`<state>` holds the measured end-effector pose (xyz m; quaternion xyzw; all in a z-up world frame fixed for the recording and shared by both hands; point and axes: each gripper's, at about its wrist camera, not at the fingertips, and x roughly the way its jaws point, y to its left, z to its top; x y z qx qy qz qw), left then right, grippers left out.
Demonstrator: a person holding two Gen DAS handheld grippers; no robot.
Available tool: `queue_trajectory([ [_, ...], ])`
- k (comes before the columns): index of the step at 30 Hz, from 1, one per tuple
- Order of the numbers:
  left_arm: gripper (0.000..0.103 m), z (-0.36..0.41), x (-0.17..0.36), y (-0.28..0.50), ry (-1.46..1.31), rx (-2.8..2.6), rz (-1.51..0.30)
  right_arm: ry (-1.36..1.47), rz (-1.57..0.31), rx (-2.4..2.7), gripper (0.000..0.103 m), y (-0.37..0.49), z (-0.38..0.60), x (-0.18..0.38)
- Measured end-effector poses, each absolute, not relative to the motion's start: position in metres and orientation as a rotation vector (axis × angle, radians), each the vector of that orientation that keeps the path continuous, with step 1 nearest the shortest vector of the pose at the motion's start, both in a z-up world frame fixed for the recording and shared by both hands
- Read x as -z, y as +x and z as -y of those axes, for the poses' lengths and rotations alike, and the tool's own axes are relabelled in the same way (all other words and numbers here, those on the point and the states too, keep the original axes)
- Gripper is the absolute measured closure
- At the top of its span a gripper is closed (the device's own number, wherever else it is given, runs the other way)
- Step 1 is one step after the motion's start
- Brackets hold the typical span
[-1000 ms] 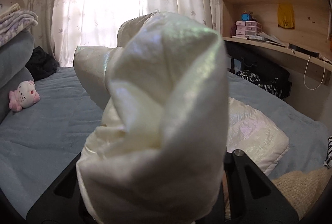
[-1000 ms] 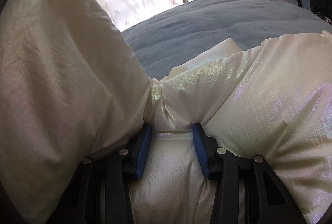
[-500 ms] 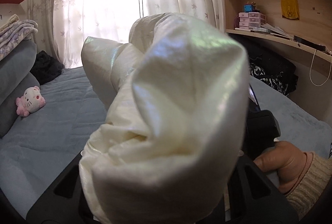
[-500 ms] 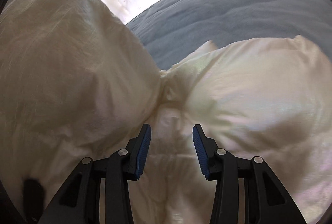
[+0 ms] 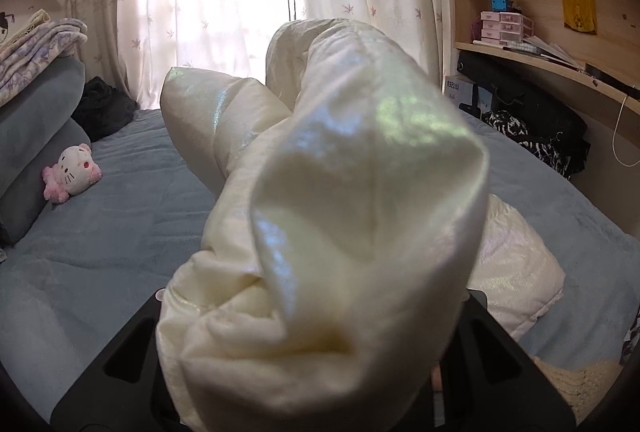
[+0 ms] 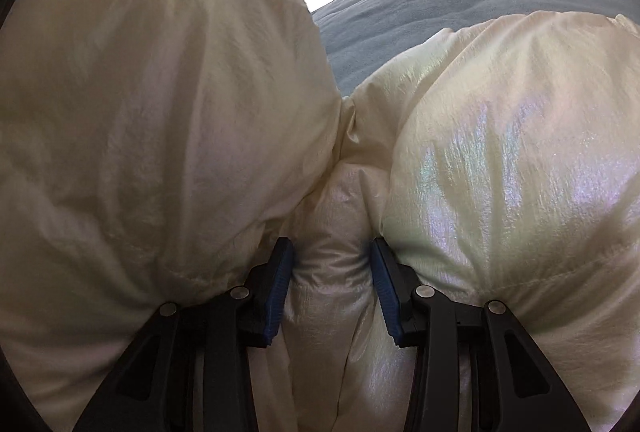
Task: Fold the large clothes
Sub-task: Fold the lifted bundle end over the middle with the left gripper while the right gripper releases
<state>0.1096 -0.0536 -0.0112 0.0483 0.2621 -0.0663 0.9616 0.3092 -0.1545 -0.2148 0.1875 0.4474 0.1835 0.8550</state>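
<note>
A cream, shiny padded jacket (image 5: pixel 340 216) fills both views. In the left wrist view a thick bunch of it bulges up between my left gripper's black arms and hides the fingertips; the left gripper (image 5: pixel 316 372) is shut on the jacket and holds it above the blue bed (image 5: pixel 120 232). Another part of the jacket lies on the bed at right (image 5: pixel 516 272). In the right wrist view my right gripper (image 6: pixel 332 272) pinches a fold of the jacket (image 6: pixel 500 172) between its blue pads (image 6: pixel 280 280), with puffy panels swelling on both sides.
A pink and white plush toy (image 5: pixel 72 172) lies on the bed at left beside grey pillows (image 5: pixel 36 136). Curtains (image 5: pixel 240 4) hang behind. Wooden shelves and a desk (image 5: pixel 560 44) with dark clothes stand at right. A knitted beige item (image 5: pixel 576 384) is at lower right.
The left gripper has swung with its jacket bunch; the person's hand and right gripper, seen at right half a second ago, are out of that view. The right gripper stays clamped on the shifting jacket.
</note>
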Motion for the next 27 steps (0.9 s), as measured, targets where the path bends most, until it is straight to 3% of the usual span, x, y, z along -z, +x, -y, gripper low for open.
queue_trajectory([
  [9,0.078,0.064,0.007,0.116,0.113,0.181,-0.512,0.54,-1.075,-0.381,0.062,0.326,0.201,0.178],
  [10,0.078,0.066,0.007,0.117,0.115,0.184,-0.514,0.551,-1.046,-0.341,0.06,0.319,0.218,0.165],
  [14,0.078,0.089,0.01,0.121,0.161,0.201,-0.522,0.555,-0.835,-0.069,0.035,0.272,0.296,0.116],
  [15,0.078,0.098,0.01,0.122,0.184,0.206,-0.523,0.56,-0.8,-0.015,0.033,0.261,0.309,0.109],
  [22,0.077,0.181,0.033,0.119,0.359,0.292,-0.527,0.636,-0.649,0.327,0.031,0.192,0.404,0.092],
  [27,0.074,0.252,0.082,0.111,0.507,0.35,-0.55,0.603,-0.653,0.43,0.031,0.143,0.441,0.083],
])
